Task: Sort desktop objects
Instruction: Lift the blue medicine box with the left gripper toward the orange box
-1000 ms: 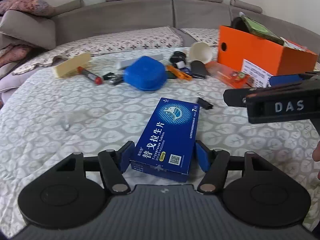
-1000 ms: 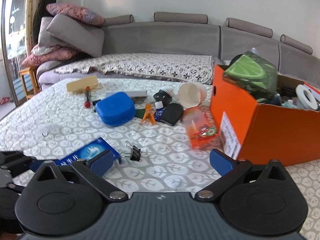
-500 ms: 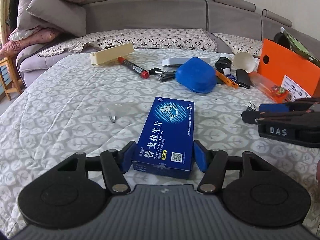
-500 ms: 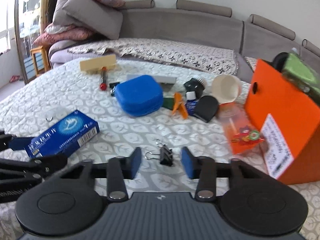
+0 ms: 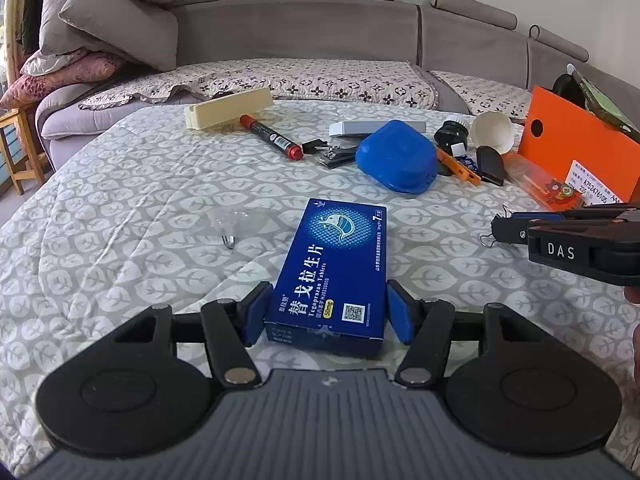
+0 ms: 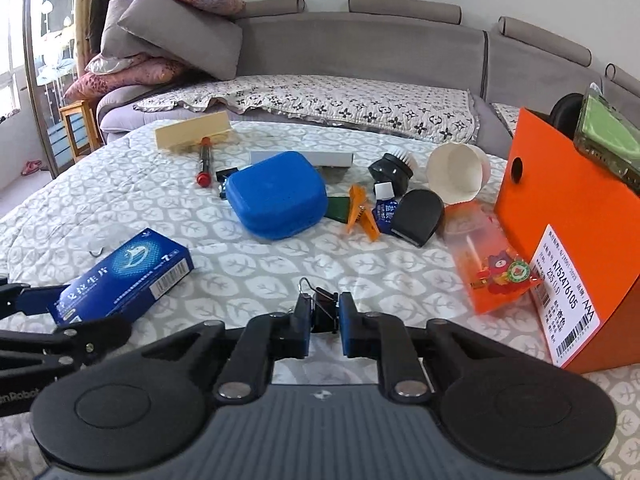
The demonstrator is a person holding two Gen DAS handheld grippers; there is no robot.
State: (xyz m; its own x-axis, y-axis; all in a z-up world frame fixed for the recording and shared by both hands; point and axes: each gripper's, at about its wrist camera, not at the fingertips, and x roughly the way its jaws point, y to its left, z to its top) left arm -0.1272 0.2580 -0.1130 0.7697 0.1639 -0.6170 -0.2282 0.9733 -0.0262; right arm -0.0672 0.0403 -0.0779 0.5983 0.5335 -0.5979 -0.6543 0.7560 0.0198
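A blue tablet box lies on the leaf-patterned quilt. My left gripper straddles its near end, pads close to both sides, with a slight gap on the right. The box also shows in the right wrist view. My right gripper is closed on a black binder clip resting on the quilt. In the left wrist view the right gripper is at the right edge. An orange box holding sorted items stands at the right.
Behind lie a blue case, red marker, cream block, grey box, nail clipper, orange clip, black brush, paper cup, black pad, orange sticker bag, clear hook. A grey sofa curves behind.
My right gripper moved down to the binder clip and closed from wide open onto it. My left gripper stayed around the blue box while its view swung left.
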